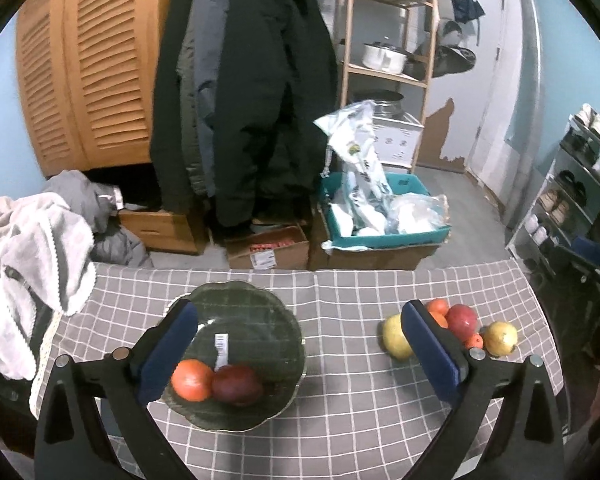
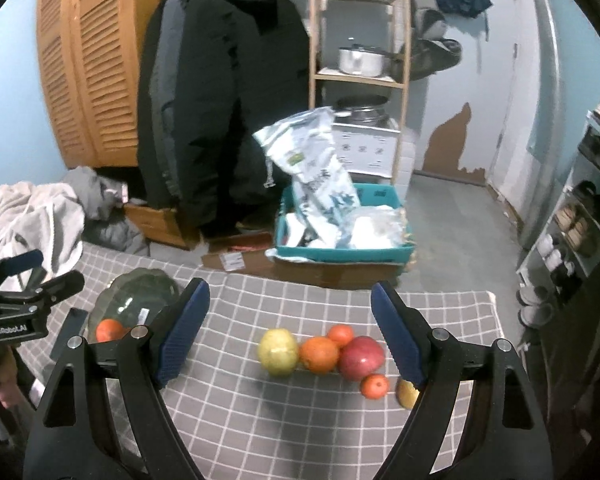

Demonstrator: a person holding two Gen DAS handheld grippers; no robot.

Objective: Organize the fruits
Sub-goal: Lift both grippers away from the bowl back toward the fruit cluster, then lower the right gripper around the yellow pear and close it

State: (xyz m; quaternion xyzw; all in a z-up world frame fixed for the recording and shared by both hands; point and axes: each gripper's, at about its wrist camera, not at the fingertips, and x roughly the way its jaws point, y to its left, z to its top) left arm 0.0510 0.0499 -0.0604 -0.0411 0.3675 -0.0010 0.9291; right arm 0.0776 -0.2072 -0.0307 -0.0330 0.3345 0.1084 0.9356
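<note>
Orange point(image 1: 191, 380), dark red fruit point(image 1: 237, 385) touching in dark glass plate point(image 1: 260, 312); remaining fruits point(image 2: 324, 354) clustered on cloth.

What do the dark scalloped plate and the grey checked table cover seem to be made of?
The dark scalloped plate looks like tinted glass: glossy glints, and the checks show faintly through it. The grey checked table cover looks like matte woven cloth, with a crease and a draping edge.

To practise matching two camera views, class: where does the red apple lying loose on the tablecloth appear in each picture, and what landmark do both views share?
Left wrist view: red apple at right of centre, in the fruit cluster just right of the gripper's right finger.
Right wrist view: red apple low and right of centre, between an orange and the right finger.
Shared landmark: the teal bin beyond the table.
</note>
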